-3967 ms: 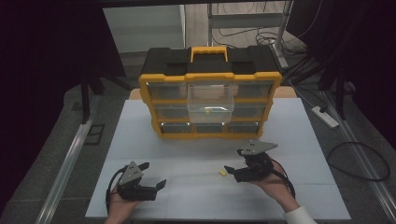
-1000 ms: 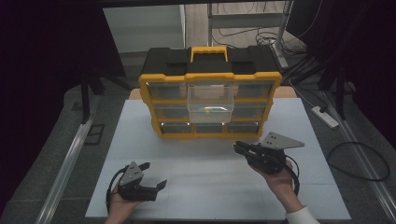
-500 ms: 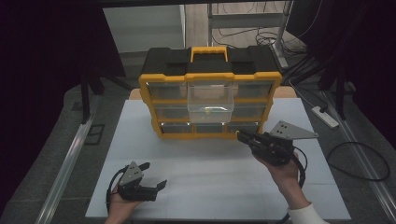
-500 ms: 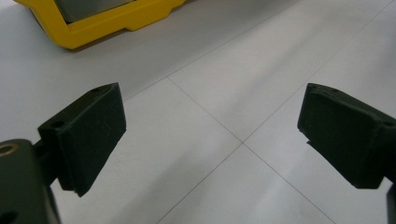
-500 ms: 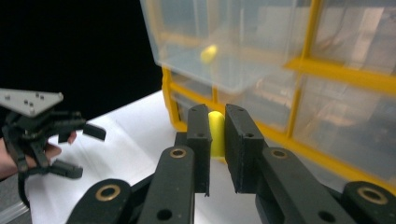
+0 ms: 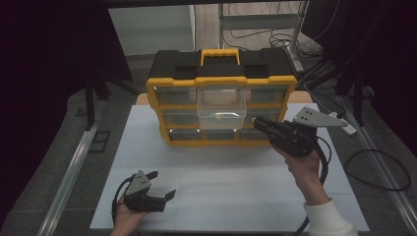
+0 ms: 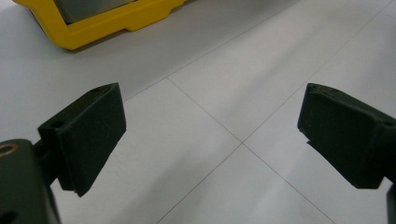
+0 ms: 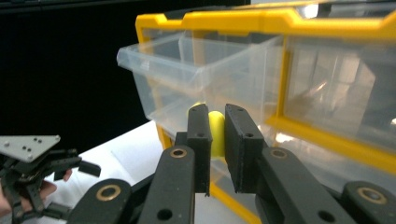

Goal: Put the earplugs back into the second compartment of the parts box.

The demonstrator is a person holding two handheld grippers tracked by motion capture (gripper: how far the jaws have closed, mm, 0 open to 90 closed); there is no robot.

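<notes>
Right gripper [image 8: 217, 135] is clamped on a small yellow piece [image 8: 215, 133], rounded, can't tell what it is beyond that; it sits pinched between the two pads, seen clearly in the right gripper view. In the high view my right gripper [image 6: 259, 124] is off the table and pointing at the front of the yellow-and-black drawer organizer [image 6: 221, 78], tips just beside the pulled-out clear drawer [image 6: 221, 105] in the middle column. That drawer is open and sticking out past the frame; there's already something small and yellowish lying in the bottom of it [image 6: 220, 117], too small to identify. The other drawers look shut. Left gripper [image 6: 158, 187] is parked low near the front-left of the white table [image 6: 226, 196], jaws wide apart with nothing between them; the left gripper view just has bare tabletop between the pads [image 7: 88, 135] and a corner of the organizer frame [image 7: 93, 28]. Status as I read it: pick is done, drawer is open, piece is carried up to drawer height. Left to do: get the tips over the drawer's rim, let go so the piece drops inside, back out, then probably push the drawer closed. I'm not over the opening yet; from the right gripper view the piece looks level with the drawer's front wall rather than above it, so I'd need a bit more height and reach first.
</notes>
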